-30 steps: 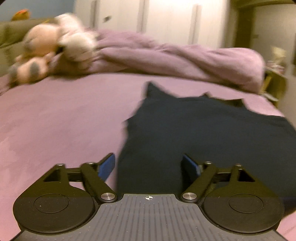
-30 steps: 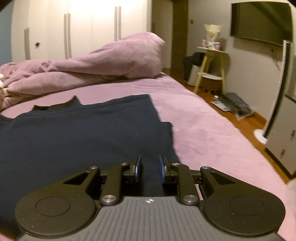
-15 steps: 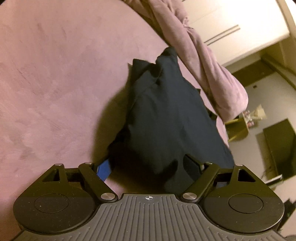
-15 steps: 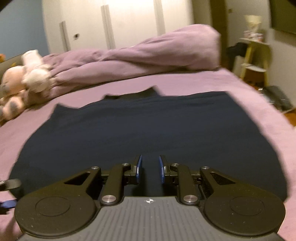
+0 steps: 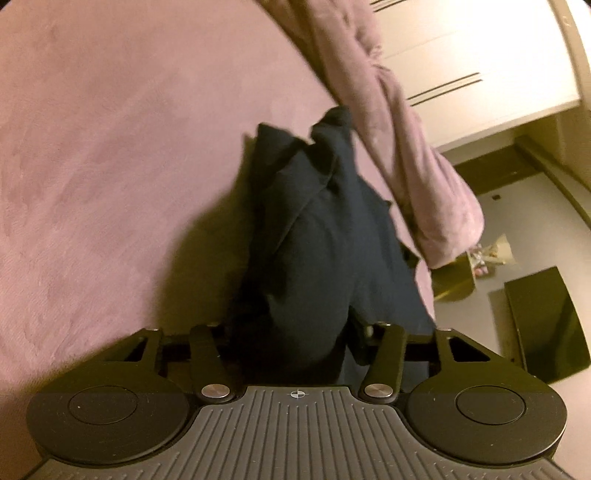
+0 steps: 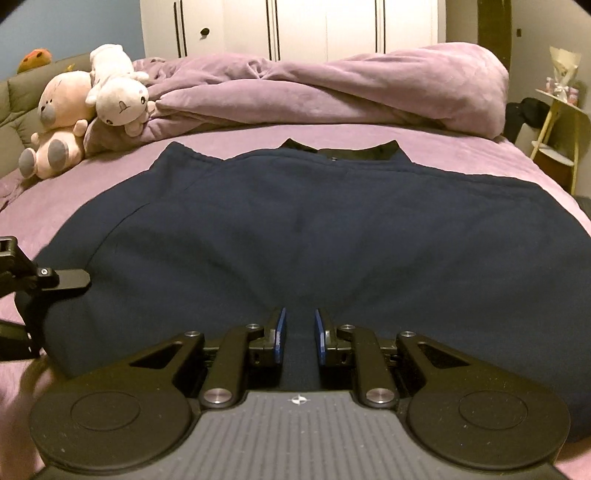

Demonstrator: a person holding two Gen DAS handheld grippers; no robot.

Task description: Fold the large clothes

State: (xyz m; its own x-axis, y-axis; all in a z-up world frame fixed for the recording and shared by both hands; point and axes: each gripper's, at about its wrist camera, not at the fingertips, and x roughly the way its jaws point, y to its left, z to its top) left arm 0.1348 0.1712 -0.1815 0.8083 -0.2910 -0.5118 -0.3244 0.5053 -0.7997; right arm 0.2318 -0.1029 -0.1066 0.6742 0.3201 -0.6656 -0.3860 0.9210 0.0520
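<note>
A large navy garment (image 6: 314, 229) lies spread on the bed, collar at the far side. In the left wrist view the same garment (image 5: 325, 240) runs away from me in a bunched ridge. My left gripper (image 5: 295, 332) is rolled on its side at the garment's near left edge. Its jaws are closing with a thick fold of cloth between them, and the cloth hides the pads. One of its fingers (image 6: 70, 281) shows over that edge in the right wrist view. My right gripper (image 6: 299, 332) sits at the near hem, shut on a strip of the navy cloth.
A purple sheet (image 6: 461, 155) covers the bed, with a heaped purple duvet (image 6: 332, 92) along the far side. Plush toys (image 6: 85, 110) sit at the far left. White wardrobes (image 6: 325, 29) stand behind. A small shelf (image 6: 561, 110) and a dark screen (image 5: 543, 325) are beyond the right bed edge.
My left gripper rolled over, sank onto the garment's left edge, and its jaws narrowed around a fold. My right gripper slid left along the hem, and its view is now centred on the garment.
</note>
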